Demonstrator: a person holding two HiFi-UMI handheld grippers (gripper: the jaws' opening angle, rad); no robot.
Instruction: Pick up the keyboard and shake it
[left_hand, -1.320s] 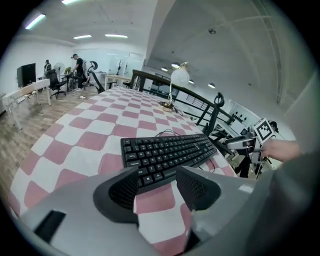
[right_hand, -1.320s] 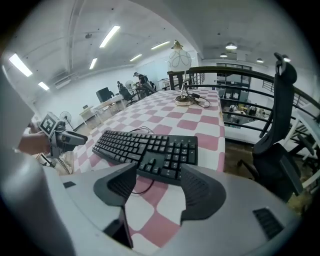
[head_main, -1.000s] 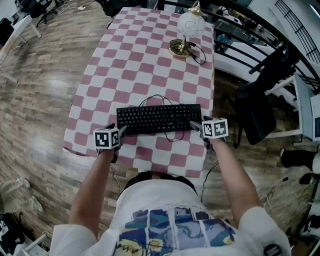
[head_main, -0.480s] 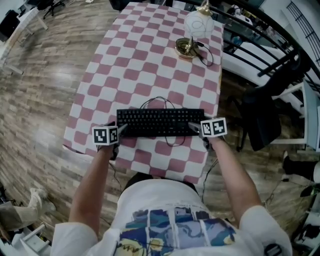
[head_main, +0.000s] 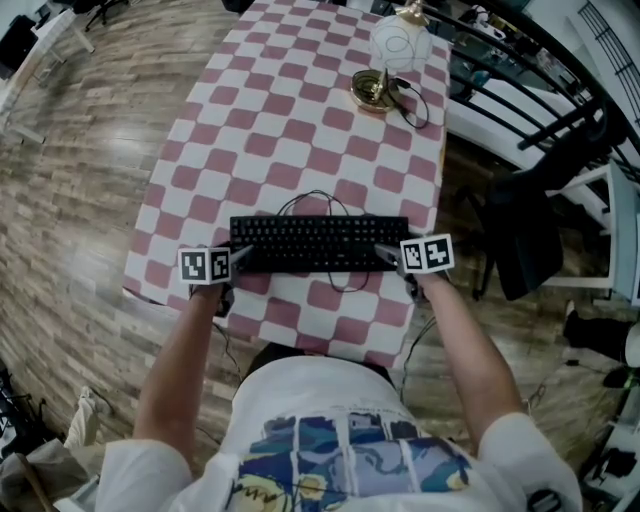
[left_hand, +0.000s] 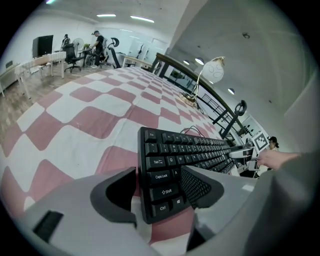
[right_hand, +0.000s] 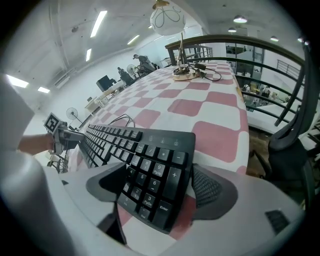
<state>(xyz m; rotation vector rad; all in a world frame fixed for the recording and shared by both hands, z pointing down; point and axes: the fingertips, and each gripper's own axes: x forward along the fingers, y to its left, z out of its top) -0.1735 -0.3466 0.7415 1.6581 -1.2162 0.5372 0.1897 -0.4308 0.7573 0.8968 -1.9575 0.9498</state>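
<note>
One black keyboard (head_main: 318, 243), full-size with a number pad, lies flat across the near end of the one checked table (head_main: 290, 120). Its cable is looped behind it. My left gripper (left_hand: 159, 174) straddles its Ctrl-Shift end and my right gripper (right_hand: 161, 170) its number-pad end. Both pairs of jaws have just been opening and stand wide, not clamped on it. One lamp (head_main: 395, 50) stands at the far end.

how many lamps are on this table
1: the lamp stands near the far right corner of the checkered table, well beyond the keyboard. Nothing looks able to hide another.
</note>
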